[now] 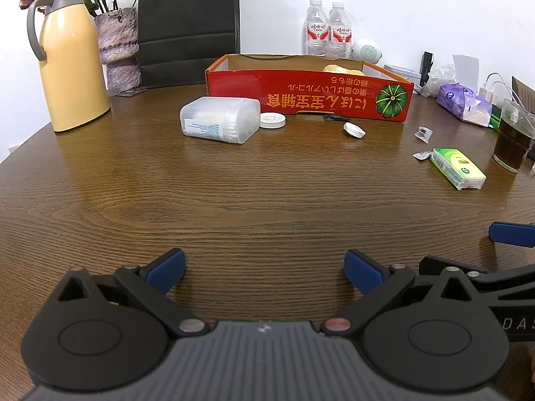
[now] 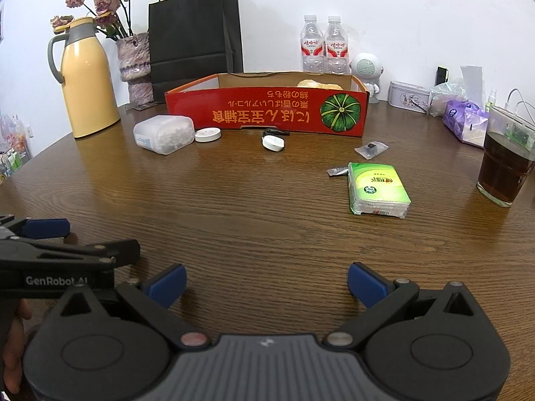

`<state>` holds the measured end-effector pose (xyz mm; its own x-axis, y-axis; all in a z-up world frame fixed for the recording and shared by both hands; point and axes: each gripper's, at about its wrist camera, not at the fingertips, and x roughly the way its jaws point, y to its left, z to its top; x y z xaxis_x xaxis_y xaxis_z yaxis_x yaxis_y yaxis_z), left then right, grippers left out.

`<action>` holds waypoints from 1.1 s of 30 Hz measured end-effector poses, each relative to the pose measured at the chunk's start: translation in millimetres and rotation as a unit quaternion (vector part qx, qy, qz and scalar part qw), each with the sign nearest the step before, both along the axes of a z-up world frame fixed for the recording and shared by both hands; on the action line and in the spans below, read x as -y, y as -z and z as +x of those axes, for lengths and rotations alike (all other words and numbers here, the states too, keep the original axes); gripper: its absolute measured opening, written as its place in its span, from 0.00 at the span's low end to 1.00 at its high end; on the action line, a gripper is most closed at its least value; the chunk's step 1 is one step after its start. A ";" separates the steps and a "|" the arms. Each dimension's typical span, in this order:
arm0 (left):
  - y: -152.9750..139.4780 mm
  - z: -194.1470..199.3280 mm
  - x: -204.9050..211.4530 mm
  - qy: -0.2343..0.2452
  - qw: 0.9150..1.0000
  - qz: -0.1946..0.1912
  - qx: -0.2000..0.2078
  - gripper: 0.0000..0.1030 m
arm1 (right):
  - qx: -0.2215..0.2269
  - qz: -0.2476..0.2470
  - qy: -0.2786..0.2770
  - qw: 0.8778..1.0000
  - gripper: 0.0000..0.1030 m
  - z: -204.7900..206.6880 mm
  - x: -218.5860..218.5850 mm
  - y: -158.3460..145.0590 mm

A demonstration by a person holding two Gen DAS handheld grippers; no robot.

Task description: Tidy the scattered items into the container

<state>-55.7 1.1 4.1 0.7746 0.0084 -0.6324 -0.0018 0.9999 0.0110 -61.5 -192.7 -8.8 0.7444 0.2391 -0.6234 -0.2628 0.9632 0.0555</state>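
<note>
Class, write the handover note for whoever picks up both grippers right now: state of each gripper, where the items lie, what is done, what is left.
Left gripper: open, empty, above bare table.
Right gripper: open, empty, beside it.
Red box: at the back, one pale item already inside.
On the table in front of the box: clear tub on its side, white lid, small white cap, two small wrappers, green tissue pack.
Left: all of these into the box.

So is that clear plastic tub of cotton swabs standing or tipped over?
Tipped: the clear tub lies on its side beside the red box.
</note>
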 end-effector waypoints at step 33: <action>-10.8 205.6 -96.7 0.127 0.991 -0.046 -0.005 0.81 | -0.067 0.019 0.078 0.995 0.70 226.6 57.8 -23.3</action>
